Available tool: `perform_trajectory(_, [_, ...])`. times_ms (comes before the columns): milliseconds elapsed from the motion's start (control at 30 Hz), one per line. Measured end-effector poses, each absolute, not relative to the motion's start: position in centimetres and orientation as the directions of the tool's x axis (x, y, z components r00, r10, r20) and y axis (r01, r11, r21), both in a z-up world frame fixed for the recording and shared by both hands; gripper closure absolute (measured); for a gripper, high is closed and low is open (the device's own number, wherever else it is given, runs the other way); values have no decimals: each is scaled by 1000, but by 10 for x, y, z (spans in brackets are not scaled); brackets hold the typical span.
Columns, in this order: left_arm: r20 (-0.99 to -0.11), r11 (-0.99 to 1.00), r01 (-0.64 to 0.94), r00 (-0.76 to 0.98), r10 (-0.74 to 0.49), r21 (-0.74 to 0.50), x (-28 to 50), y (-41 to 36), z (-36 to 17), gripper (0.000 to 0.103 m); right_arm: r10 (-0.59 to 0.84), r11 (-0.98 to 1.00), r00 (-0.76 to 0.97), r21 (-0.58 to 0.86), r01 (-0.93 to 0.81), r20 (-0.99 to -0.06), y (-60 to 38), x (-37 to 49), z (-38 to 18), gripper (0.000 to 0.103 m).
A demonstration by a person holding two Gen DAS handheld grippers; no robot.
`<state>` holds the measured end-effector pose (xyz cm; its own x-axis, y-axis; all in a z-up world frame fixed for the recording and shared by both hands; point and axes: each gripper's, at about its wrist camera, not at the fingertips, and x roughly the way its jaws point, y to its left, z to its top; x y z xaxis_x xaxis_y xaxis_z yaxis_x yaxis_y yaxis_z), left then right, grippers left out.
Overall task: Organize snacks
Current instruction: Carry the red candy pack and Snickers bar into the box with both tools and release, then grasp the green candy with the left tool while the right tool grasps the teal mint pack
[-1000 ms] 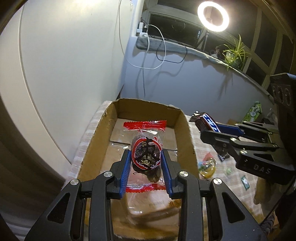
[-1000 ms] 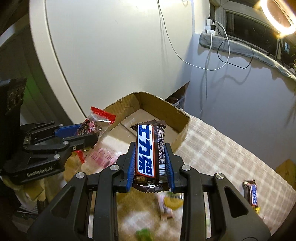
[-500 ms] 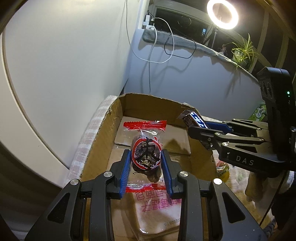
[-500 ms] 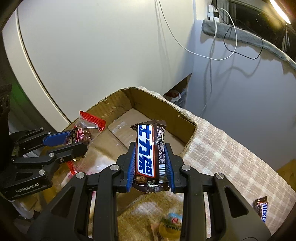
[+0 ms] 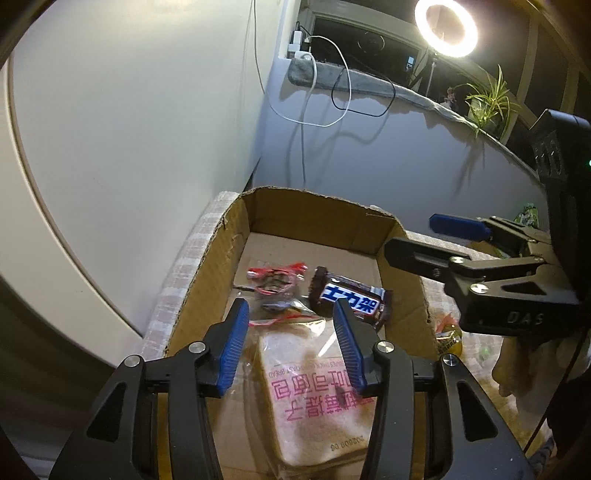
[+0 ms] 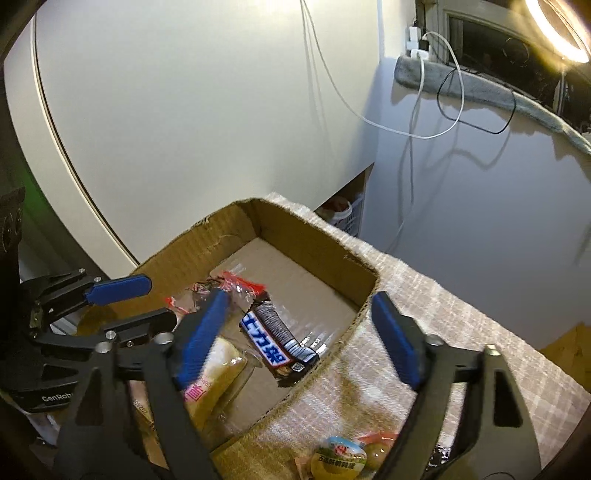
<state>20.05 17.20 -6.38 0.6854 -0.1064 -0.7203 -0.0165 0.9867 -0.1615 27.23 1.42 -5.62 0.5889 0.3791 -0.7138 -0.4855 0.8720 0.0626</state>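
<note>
Both tongs spread and empty over the open brown cardboard box (image 5: 402, 295): left gripper (image 5: 291, 341), right gripper (image 6: 299, 334); risked snagging the box's right wall (image 6: 364, 308) on withdrawal, tipping out the brown-and-blue chocolate bar (image 5: 349, 301).

**Ring light glare over a dim room**

A ring light (image 5: 446, 27) glows at the top right of the left wrist view and flares yellow in the corner of the right wrist view (image 6: 557, 31). The room is dim, with cool tints on the wall (image 5: 369, 158). Cables (image 6: 421, 110) cast soft doubled shadows. Fisheye bending curves the edges (corners go black). The right gripper (image 6: 301, 332) looks motion-blurred; the box (image 5: 321, 210) stays fairly sharp.
</note>
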Motion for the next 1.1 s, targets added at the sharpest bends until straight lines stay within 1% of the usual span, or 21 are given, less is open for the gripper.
perform_trajectory(67, [-717, 987, -14, 689, -108, -163, 198, 171, -62, 53, 382, 874, 597, 66, -481, -706, 11, 269, -51, 13])
perform_trajectory(333, [-690, 984, 22, 710, -141, -179, 177, 160, -47, 49, 363, 888, 627, 52, -457, -689, -8, 247, -31, 10])
perform_trajectory(400, [-680, 984, 31, 718, -146, -178, 169, 154, -42, 45, 358, 891, 636, 47, -451, -684, -15, 239, -26, 10])
perform_trajectory(767, [-669, 975, 99, 713, -210, -199, 133, 113, -30, 45, 336, 915, 667, 63, -398, -665, -72, 182, -9, 10])
perform_trajectory(1100, [-694, 955, 195, 657, -295, -221, 104, 58, -45, 45, 265, 954, 682, 86, -286, -682, -157, 121, -22, 10])
